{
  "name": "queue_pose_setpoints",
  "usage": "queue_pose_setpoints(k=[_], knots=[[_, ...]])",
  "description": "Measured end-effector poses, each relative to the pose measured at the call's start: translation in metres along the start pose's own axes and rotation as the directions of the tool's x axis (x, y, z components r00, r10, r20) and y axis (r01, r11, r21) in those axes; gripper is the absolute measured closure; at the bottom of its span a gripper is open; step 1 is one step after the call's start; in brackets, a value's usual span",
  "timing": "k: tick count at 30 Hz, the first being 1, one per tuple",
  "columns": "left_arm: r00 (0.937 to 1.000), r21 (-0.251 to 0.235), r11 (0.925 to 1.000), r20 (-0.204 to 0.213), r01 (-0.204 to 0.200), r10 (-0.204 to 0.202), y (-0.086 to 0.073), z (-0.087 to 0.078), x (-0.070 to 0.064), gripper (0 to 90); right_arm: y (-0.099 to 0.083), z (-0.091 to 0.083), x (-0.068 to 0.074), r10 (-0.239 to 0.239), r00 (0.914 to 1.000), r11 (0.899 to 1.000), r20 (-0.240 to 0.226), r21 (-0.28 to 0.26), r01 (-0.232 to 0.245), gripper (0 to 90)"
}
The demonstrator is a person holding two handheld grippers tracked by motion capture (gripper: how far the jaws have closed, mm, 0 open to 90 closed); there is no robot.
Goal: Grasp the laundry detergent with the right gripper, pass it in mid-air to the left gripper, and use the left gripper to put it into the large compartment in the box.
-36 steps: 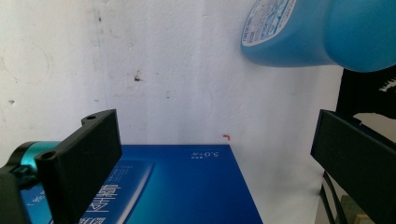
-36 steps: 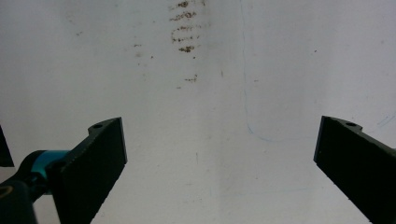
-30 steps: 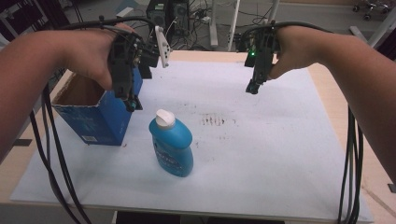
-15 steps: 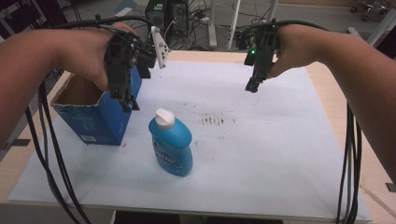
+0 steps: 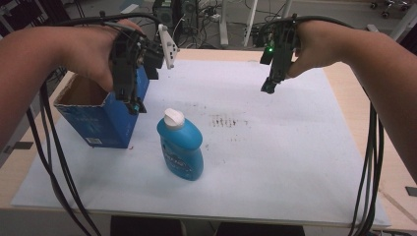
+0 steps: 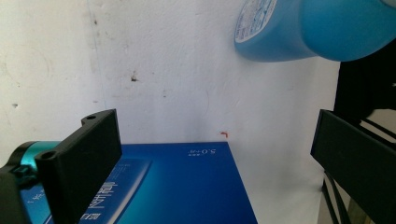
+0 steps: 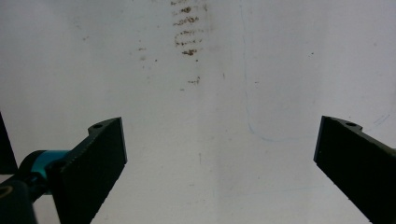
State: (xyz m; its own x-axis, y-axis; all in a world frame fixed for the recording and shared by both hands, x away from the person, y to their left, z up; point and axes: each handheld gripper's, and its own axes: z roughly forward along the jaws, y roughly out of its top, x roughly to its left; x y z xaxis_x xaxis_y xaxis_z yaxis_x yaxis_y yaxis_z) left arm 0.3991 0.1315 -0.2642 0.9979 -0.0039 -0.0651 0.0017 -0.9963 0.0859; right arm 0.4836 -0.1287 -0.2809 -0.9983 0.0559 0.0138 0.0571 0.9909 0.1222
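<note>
While the left gripper [image 5: 134,105] hangs over the near corner of the open blue box [image 5: 105,123], its fingers [image 6: 84,158] stand wide apart with nothing between them. Seen along those fingers in the left gripper view, the box's printed blue side [image 6: 187,186] lies directly below the gap, cut off by the bottom edge, and small white lettering on it is too fine to read. Beyond the fingertips, toward the upper right of that view, sits the blue bottle [image 6: 308,28], showing only its base and part of its body before the frame cuts it off. From the high view the bottle [image 5: 181,147] stands upright on the white sheet [image 5: 275,162], just beside the box and just off the left gripper's fingertips, not touched by them; its white cap [image 5: 174,118] is on. The label print on the bottle is blurred.

Well apart from the bottle, the right gripper [image 5: 269,87] hovers over bare sheet, its fingers [image 7: 100,154] likewise spread wide and empty. Past its fingertips lies a smudge of dark marks [image 7: 187,32] on the sheet, and a faint thin blue line [image 7: 247,93] runs between the fingers. The box's inside is mostly hidden behind the left hand [image 5: 93,59].
</note>
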Motion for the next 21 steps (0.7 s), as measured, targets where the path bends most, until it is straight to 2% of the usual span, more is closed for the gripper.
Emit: queue_pose_setpoints(k=[5,10,14,17,21], knots=[[1.0000,0.002,1.0000,-0.004,-0.006,0.006,-0.001,0.003,-0.003,1.7,-0.011,-0.003,0.012,0.023,0.9997,0.999,0.008,-0.038,-0.022,1.7],[0.9997,0.012,0.9996,0.005,-0.025,0.025,0.001,0.009,-0.008,1.7,-0.020,-0.004,0.031,0.037,0.9992,0.998,0.016,-0.052,-0.036,1.7],[0.9996,0.015,0.9995,-0.001,-0.030,0.030,0.000,0.012,-0.012,1.7,-0.024,-0.006,0.048,0.052,0.9986,0.994,0.008,-0.097,-0.051,1.7],[0.9995,0.021,0.9994,-0.007,-0.029,0.029,-0.001,0.012,-0.015,1.7,-0.026,-0.005,0.062,0.073,0.9973,0.988,0.003,-0.135,-0.072,1.7],[0.9991,0.018,0.9990,-0.007,-0.041,0.041,-0.001,0.013,-0.020,1.7,-0.028,-0.002,0.081,0.101,0.9947,0.973,-0.018,-0.207,-0.103,1.7]])
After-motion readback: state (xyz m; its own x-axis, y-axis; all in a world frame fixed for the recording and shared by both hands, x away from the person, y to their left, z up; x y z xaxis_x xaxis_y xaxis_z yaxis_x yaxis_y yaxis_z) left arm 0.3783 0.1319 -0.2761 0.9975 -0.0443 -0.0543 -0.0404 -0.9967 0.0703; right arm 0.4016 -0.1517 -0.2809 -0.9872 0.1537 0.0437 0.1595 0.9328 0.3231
